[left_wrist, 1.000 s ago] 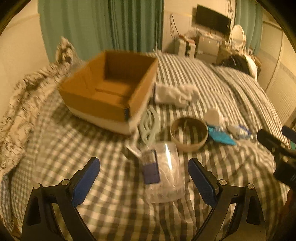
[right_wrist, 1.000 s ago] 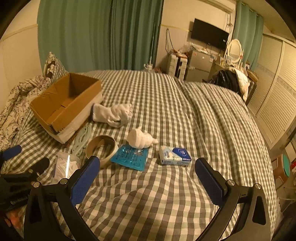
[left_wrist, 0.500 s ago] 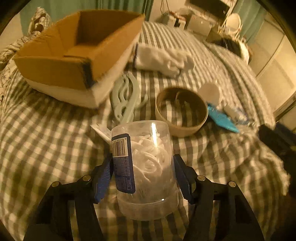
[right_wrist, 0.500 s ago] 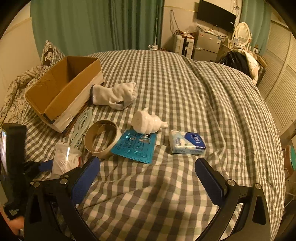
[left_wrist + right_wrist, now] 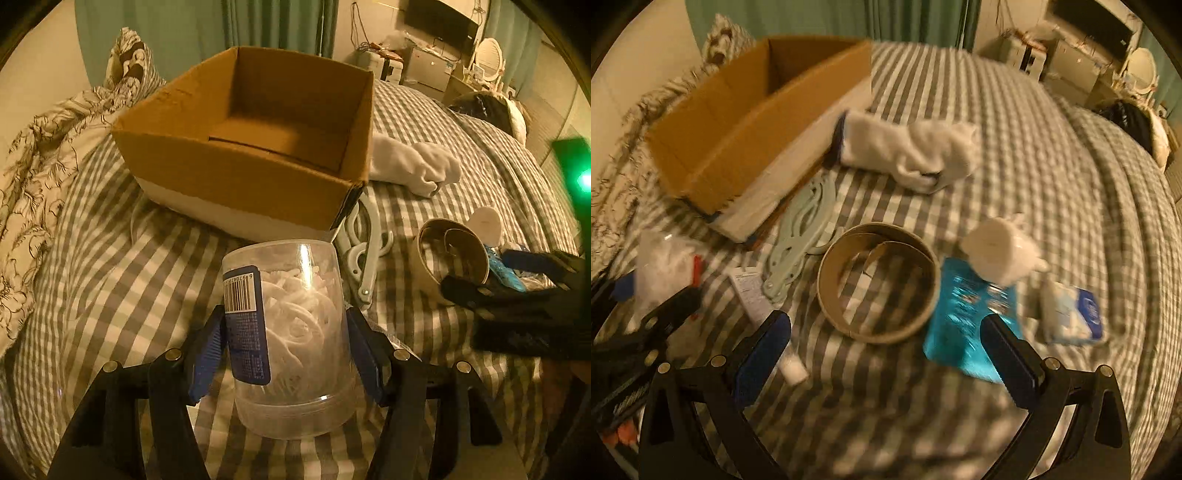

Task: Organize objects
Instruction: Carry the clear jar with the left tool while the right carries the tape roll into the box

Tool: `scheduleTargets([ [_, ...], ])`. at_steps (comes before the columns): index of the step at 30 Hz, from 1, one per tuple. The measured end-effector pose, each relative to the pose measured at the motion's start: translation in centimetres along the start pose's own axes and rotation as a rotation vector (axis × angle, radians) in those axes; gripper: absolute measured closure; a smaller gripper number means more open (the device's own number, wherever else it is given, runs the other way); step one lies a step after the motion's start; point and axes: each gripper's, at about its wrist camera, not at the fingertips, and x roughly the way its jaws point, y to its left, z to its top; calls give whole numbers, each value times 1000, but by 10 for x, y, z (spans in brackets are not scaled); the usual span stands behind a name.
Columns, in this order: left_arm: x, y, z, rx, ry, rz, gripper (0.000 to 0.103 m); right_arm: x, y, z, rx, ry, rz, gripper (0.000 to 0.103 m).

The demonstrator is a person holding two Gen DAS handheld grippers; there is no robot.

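Observation:
My left gripper (image 5: 286,349) is shut on a clear plastic jar (image 5: 291,325) of white pieces with a blue label, held just above the checked bedspread in front of an open, empty cardboard box (image 5: 258,144). The jar also shows in the right wrist view (image 5: 663,266). My right gripper (image 5: 882,354) is open and empty above a cardboard ring (image 5: 879,280) and a blue packet (image 5: 971,314). A white figurine (image 5: 997,251), a tissue pack (image 5: 1071,310), white socks (image 5: 916,151) and a pale hanger (image 5: 801,229) lie around them.
The box (image 5: 753,110) sits at the left of the bed, beside a patterned pillow (image 5: 37,177). A small white tag and tube (image 5: 753,295) lie near the hanger. Furniture and a dark bag (image 5: 1126,122) stand beyond the bed's far edge.
My left gripper has closed on the jar and lifted it toward the box. My right gripper has moved forward and down over the ring and the blue packet, still open.

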Motion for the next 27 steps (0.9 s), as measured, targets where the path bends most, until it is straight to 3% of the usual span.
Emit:
scheduleTargets([
  [4,7,4,2,-12,18,-17,38,23,10,13,-29,31,-18,6],
  [7,5,7,-1,-16,14,-22,38,33,13,12,-40,55,-70,21],
  [11,-2,7,-4,-13,8,-22,38,19,7,5,-3,8,-52,22],
  [17,-30,8,-2,-9,-44,-24,38,-42,8,-20,29,-138,3,23],
  [27,-86,14,54,-8,-175,-79,38,-148,18,7,-27,-361,58,23],
])
